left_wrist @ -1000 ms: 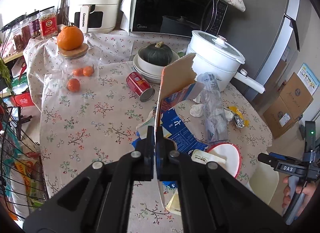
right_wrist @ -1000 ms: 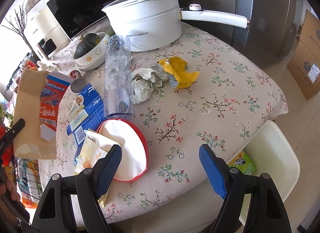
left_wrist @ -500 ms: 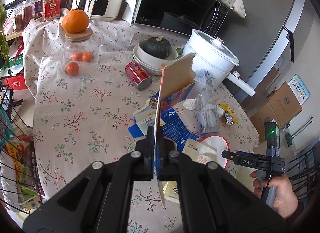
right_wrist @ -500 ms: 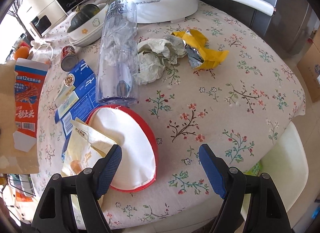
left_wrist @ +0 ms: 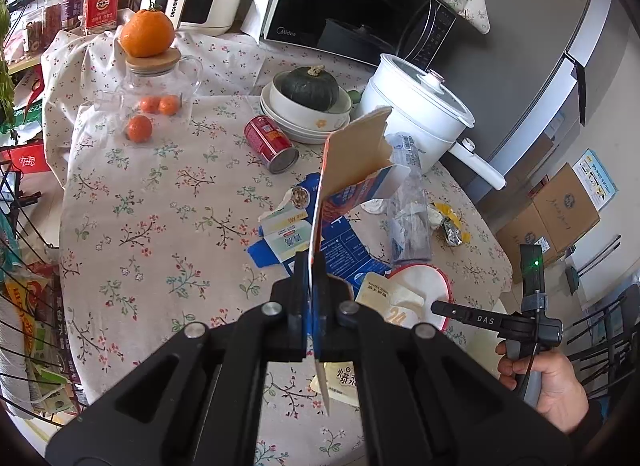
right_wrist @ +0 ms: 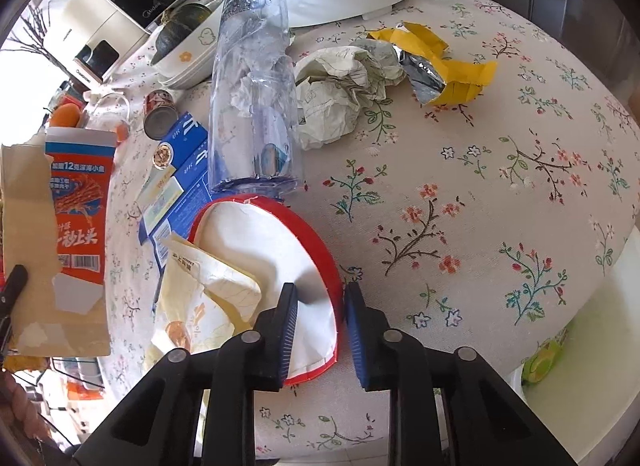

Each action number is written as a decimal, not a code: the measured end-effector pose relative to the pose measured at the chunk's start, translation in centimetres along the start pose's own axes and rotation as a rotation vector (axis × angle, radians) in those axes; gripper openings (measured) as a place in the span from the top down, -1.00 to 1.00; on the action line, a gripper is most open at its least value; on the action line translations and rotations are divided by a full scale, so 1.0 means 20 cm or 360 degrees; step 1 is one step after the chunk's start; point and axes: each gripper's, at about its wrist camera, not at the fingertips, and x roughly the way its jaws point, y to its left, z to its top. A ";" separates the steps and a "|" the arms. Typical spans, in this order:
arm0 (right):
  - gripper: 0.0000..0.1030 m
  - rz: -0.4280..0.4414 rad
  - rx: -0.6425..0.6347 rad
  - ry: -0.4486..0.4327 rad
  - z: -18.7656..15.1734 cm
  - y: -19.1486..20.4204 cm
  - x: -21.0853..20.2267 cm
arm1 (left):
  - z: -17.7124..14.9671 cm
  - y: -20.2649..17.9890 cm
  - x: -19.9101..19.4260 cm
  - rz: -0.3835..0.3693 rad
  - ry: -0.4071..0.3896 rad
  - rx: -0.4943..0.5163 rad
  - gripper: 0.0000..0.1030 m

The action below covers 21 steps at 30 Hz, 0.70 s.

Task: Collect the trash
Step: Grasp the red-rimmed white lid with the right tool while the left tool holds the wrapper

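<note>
At the near edge of the round table [right_wrist: 500,169], close to where the floral cloth falls away, the red-rimmed paper bowl [right_wrist: 256,250] lies tipped on its side, its white inside facing the right wrist camera. The right gripper [right_wrist: 318,326] is set astride the bowl's rim; its jaws have just been closing, one blue pad inside the wall and one outside, though whether both pads already press on the rim cannot be told with certainty. The bowl is judged light and thin-walled, easily crushed, so a grip on the stiffer rolled rim is favoured over the soft wall. A yellowish snack pouch [right_wrist: 200,298] lies partly inside the bowl and may slide out when it is lifted. Over the middle of the table, the left gripper [left_wrist: 314,290] is pressed together on a flattened snack carton [left_wrist: 352,161], held upright by its lower edge; it is light, stiff cardboard. A clear plastic bottle [right_wrist: 254,97] lies just beyond the bowl.
</note>
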 end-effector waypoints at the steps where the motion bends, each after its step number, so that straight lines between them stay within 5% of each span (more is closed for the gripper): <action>1: 0.63 0.0003 -0.0004 -0.0008 0.00 0.00 -0.01 | 0.00 0.00 0.00 0.0000 0.0002 0.0000 0.97; 5: 0.84 -0.0023 -0.0052 -0.0069 -0.01 0.02 -0.09 | 0.00 -0.01 -0.01 -0.0011 -0.0004 -0.0003 0.97; 21: 0.86 -0.0220 -0.0139 -0.0405 -0.04 0.04 -0.46 | 0.00 -0.09 -0.02 -0.0080 -0.0028 0.0015 0.97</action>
